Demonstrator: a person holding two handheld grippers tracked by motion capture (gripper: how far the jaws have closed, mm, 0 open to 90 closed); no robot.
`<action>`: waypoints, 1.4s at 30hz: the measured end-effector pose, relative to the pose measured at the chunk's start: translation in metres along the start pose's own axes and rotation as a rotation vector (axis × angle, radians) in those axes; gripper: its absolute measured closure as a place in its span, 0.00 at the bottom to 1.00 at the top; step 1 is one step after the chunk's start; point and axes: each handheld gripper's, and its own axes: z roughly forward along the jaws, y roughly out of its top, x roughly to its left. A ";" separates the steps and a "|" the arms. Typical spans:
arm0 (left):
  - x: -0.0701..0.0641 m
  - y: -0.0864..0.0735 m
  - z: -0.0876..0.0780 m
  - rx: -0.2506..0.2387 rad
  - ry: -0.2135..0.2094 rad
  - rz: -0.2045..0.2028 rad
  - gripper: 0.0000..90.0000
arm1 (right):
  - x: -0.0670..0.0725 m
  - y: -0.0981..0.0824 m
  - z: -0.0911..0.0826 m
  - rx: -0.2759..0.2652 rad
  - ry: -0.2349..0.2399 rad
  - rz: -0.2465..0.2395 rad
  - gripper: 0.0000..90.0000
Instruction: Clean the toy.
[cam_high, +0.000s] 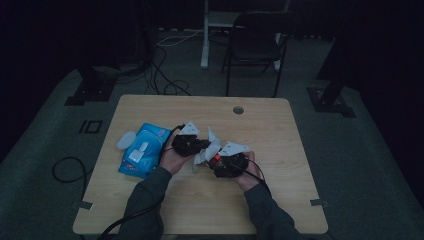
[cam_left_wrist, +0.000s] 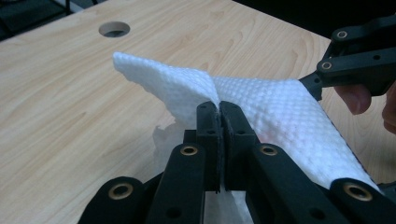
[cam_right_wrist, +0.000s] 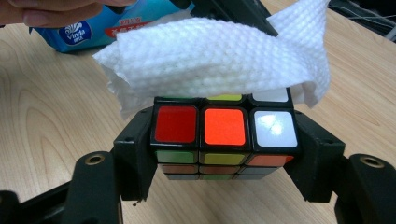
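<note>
Left of the hands, a blue wet-wipes pack (cam_high: 142, 150) and what looks like a pale lid (cam_high: 126, 140) crowd the table (cam_high: 260, 125); its far and right parts lie open.

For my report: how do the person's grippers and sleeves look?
Both the left gripper and right gripper are black, with linked bars and brass-coloured pivot rings. Each carries a grey three-cornered plate and a black cable. The sleeves are dark grey-green.

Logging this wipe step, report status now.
Left claw shut on the tissue. Right claw shut on the puzzle cube. Tissue draped over the cube's top. Wipes pack lies aside, nothing blocking.
</note>
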 end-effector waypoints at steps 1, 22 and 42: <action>0.000 -0.001 0.001 0.001 0.002 -0.001 0.98 | 0.000 0.000 0.000 0.001 0.001 -0.001 0.38; 0.002 -0.020 0.011 0.045 0.005 -0.031 0.98 | -0.006 0.001 -0.006 -0.028 0.005 0.035 0.38; -0.006 -0.023 -0.001 0.008 0.038 -0.018 0.98 | -0.016 0.002 -0.007 -0.045 -0.028 0.100 0.38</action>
